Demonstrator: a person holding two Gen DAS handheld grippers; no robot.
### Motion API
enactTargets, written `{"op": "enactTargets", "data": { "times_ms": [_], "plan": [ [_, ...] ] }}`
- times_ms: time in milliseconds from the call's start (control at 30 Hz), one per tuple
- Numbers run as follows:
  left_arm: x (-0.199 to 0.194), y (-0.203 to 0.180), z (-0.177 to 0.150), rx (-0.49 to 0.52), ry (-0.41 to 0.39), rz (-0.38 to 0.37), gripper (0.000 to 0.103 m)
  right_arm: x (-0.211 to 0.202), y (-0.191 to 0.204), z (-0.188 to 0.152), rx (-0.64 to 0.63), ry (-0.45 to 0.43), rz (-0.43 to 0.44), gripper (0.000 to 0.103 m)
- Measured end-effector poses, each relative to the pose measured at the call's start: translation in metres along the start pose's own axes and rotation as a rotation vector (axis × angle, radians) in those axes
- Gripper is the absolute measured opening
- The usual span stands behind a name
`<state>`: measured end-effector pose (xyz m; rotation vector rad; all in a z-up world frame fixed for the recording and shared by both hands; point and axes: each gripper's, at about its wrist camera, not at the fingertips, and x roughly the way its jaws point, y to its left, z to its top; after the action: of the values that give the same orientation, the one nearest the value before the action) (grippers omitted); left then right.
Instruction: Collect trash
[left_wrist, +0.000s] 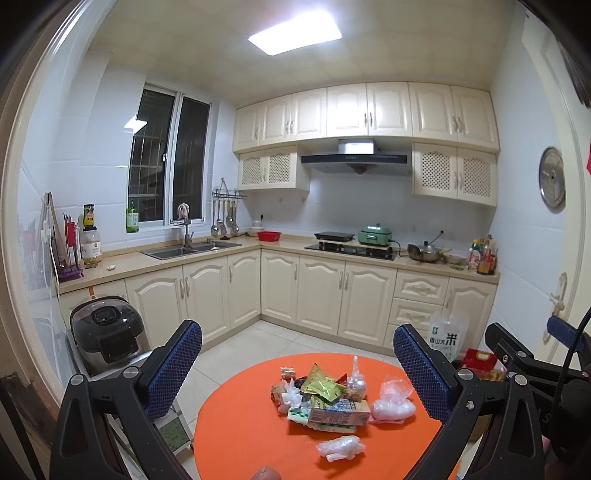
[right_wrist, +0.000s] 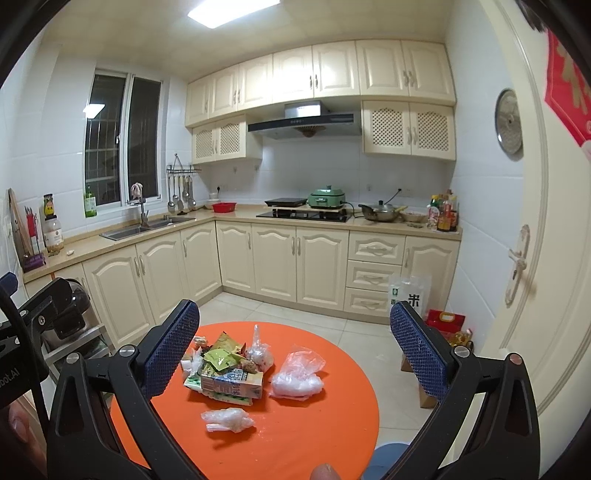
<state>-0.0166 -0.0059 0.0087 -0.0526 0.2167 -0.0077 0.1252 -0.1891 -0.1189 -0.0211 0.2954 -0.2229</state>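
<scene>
orange table (right_wrist: 295, 435), one carton (right_wrist: 232, 382), three plastic bags (right_wrist: 297, 380)

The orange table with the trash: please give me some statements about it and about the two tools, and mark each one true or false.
1. The trash lies on a round orange table. True.
2. The left tool is shut on the milk carton. False: it is open, holds nothing and is above the table.
3. A crumpled clear plastic bag lies apart from the main pile, nearer the camera. True.
4. The right tool is open and empty. True.
5. The green snack wrapper lies on the floor. False: it sits in the pile on the table.
</scene>
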Motion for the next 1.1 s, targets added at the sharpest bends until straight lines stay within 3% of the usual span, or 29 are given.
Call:
{"op": "enactTargets", "data": {
  "times_ms": [700, 833, 1100],
  "plan": [
    [0.023, -0.004, -0.002, -0.001, 0.038, 0.020, 0.102, 0.027, -0.008, -0.003, -0.003, 0.038, 0.021, 0.103],
    [0.042, -0.012, -0.007, 0.005, 0.075, 0.011, 0.102, 0.044, -0.015, -0.010, -0.001, 0.069, 0.019, 0.103],
    [0.100, -0.028, -0.025, 0.031, 0.208, -0.023, 0.102, 0.099, -0.047, -0.043, 0.028, 0.212, -0.004, 0.103]
  ]
}}
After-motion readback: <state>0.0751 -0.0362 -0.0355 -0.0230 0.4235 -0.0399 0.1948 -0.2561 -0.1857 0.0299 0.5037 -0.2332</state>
